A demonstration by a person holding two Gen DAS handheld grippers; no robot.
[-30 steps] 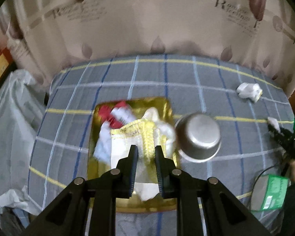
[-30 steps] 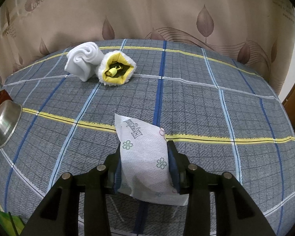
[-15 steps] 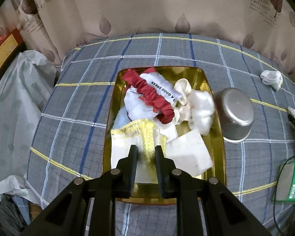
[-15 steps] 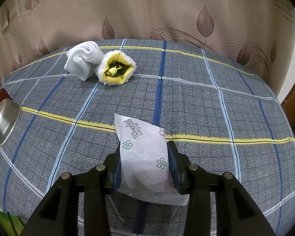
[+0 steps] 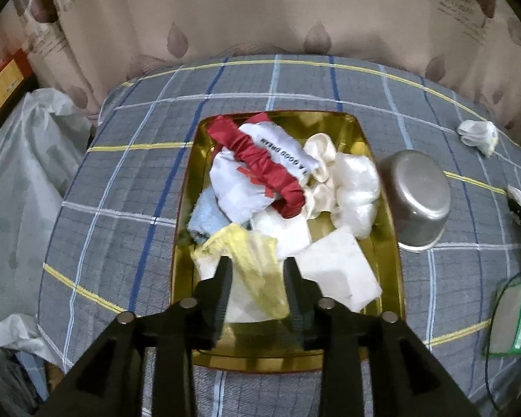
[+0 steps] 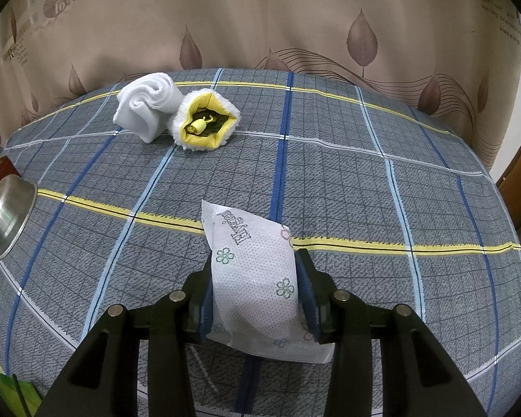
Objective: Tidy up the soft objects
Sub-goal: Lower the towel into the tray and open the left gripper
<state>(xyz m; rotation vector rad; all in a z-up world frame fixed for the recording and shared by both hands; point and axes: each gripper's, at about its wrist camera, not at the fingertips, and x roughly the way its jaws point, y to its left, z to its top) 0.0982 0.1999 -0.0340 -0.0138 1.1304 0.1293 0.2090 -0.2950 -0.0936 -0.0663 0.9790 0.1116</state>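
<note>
A gold tray [image 5: 389,243] on the plaid cloth holds a pile of soft things: a red and white cloth [image 5: 260,166], cream and white pieces [image 5: 354,187], a blue cloth [image 5: 205,215] and a flat white pad [image 5: 340,267]. My left gripper [image 5: 257,274] is open over the tray's near end, with a yellow and white cloth [image 5: 257,260] loose between its fingers. My right gripper [image 6: 255,278] is shut on a white flower-print packet [image 6: 253,271] just above the cloth. A rolled white sock [image 6: 146,107] and a yellow-lined fluffy item [image 6: 205,121] lie at the far left.
A steel bowl [image 5: 416,198] lies tipped just right of the tray; it also shows at the right wrist view's left edge [image 6: 7,215]. A green box [image 5: 517,323] with a cable sits at the right. A curtain hangs behind the table. Plastic bags [image 5: 24,173] are left of the table.
My left gripper has opened and let go of the yellow and white cloth, which now lies in the tray. The right gripper with its packet has not moved.
</note>
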